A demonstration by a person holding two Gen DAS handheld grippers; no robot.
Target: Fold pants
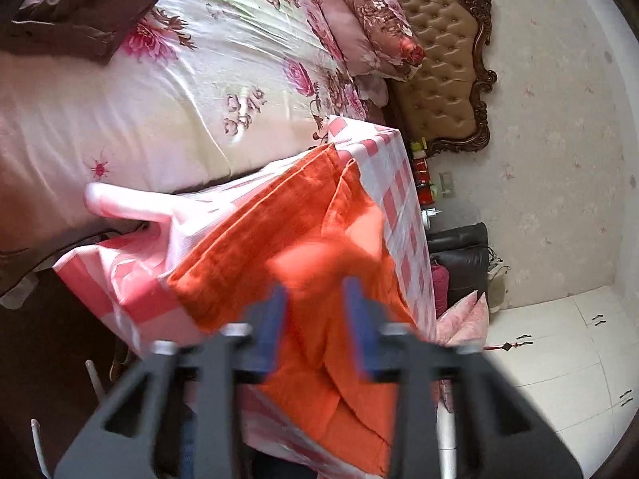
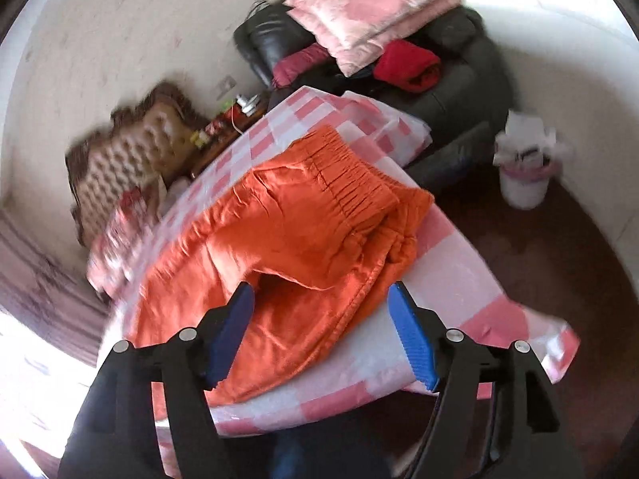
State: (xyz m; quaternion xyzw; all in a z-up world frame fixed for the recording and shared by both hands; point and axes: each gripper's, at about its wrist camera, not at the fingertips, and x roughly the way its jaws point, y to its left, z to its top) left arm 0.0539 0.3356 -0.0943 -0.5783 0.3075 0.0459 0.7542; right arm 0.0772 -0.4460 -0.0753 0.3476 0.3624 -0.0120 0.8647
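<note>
The orange pants [image 2: 303,235] lie on a tabletop [image 2: 471,279] covered with a pink-and-white checked cloth, filling the middle of both wrist views. In the right wrist view the gathered elastic waistband [image 2: 351,171] sits toward the upper centre, near the far edge, and the legs run down to the lower left; a loose flap of fabric is lifted into a hollow just ahead of the right gripper [image 2: 321,299]. Its blue jaws stand wide apart, with cloth below them but nothing pressed between the pads.

In the left wrist view the left gripper [image 1: 315,299] hovers over the leg end of the pants [image 1: 279,239]. Its jaws look narrow, and motion blur hides whether a pinch of fabric is caught between them; I cannot tell from this view.

The fold appears only partly made: the layers are uneven and the hems [image 1: 339,167] near the upper centre do not line up.

Risks from here, as a judgement: the lifted flap could collapse or crease before it is caught, leaving a lumpy fold. The right jaws might close on the checked cloth along with the pants and drag it off the tabletop. The waistband lies close to the table's far edge, so a pull that way could slide the pants over it toward the black armchair [image 2: 459,92].
</note>
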